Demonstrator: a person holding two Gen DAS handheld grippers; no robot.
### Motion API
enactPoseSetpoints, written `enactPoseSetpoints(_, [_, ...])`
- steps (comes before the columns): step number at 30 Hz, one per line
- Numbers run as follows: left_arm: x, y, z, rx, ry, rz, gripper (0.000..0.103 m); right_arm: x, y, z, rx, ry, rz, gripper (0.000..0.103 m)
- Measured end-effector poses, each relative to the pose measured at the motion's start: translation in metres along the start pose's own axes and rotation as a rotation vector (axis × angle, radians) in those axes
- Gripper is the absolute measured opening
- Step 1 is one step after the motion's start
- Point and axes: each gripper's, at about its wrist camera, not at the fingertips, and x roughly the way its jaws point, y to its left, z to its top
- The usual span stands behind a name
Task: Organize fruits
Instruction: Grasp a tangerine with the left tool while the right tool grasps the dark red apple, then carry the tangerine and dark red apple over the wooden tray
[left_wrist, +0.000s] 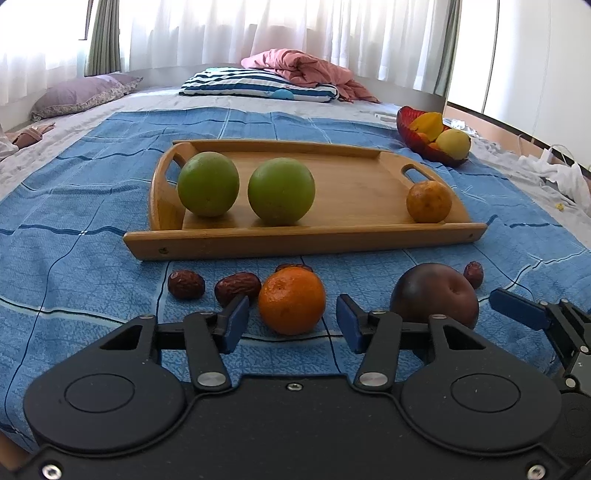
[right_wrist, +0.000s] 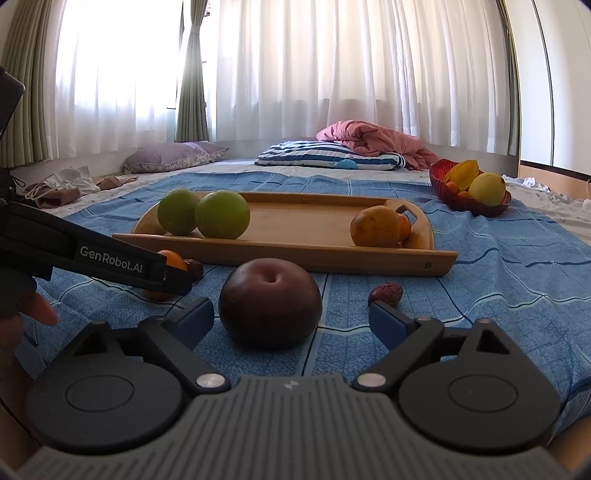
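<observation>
A wooden tray (left_wrist: 306, 242) (right_wrist: 295, 258) lies on the blue bedspread and holds two green fruits (left_wrist: 208, 183) (left_wrist: 281, 191) (right_wrist: 222, 214) at its left and an orange fruit (left_wrist: 429, 201) (right_wrist: 375, 226) at its right. An orange (left_wrist: 291, 301) sits on the spread between the blue fingertips of my open left gripper (left_wrist: 291, 323). A dark plum (left_wrist: 434, 295) (right_wrist: 269, 303) sits between the fingertips of my open right gripper (right_wrist: 290, 319). Red dates (left_wrist: 185, 283) (left_wrist: 237, 287) (right_wrist: 385, 293) lie in front of the tray.
A red bowl (left_wrist: 417, 142) (right_wrist: 476, 206) with yellow fruits stands at the back right. A striped pillow (right_wrist: 328, 157) and a pink blanket (right_wrist: 373, 138) lie beyond the tray. The left gripper's arm (right_wrist: 92, 254) crosses the right wrist view at left.
</observation>
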Motion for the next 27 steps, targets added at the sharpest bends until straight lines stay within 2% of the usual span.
enactPoseSetpoints(4, [0.003,0.001,0.001,-0.011,0.014,-0.002,0.039,0.002,0.000,0.001,0.011,0.011,0.009,0.089])
enactPoseSetpoints(18, [0.006,0.006,0.005,-0.034,0.020,-0.007,0.039,0.006,0.009,0.004,-0.019,0.028,0.017,0.078])
enactPoseSetpoints(27, [0.007,0.007,0.006,-0.045,0.016,-0.008,0.039,0.010,0.012,0.005,-0.014,0.036,0.007,0.075])
